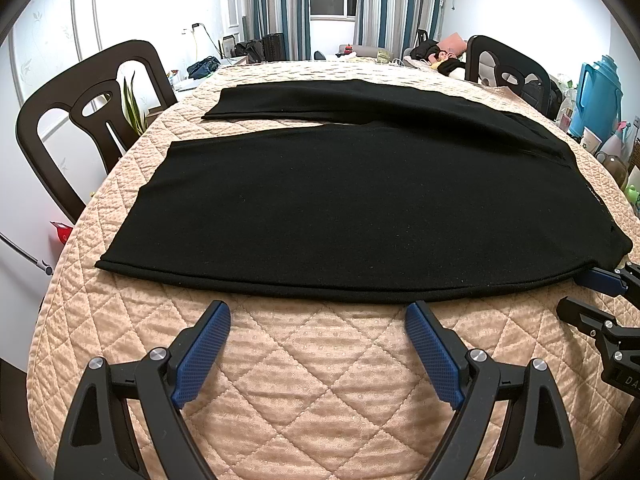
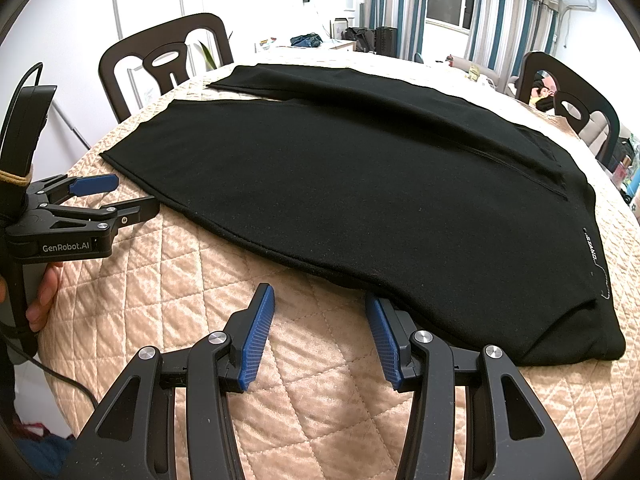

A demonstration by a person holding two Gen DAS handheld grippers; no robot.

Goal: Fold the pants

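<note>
A: Where do the black pants (image 1: pixel 340 204) lie?

B: Flat on the quilted desk (image 1: pixel 320 364), long axis running 9 to 3 o'clock. Both leg hems point toward 9 o'clock; the waistband sits at 3 o'clock. The legs are spread apart at the hems, one near, one far.

A: And the left gripper (image 1: pixel 318 314)?

B: Jaws spread wide, holding nothing, just short of the near leg's edge.

A: The right gripper (image 2: pixel 320 304)?

B: Also open and empty; its 3 o'clock finger touches the near edge by the waist.

A: Anything around?

B: A dark chair (image 1: pixel 92 120) at 10 o'clock, another chair (image 1: pixel 508 68) at 1 o'clock
</note>
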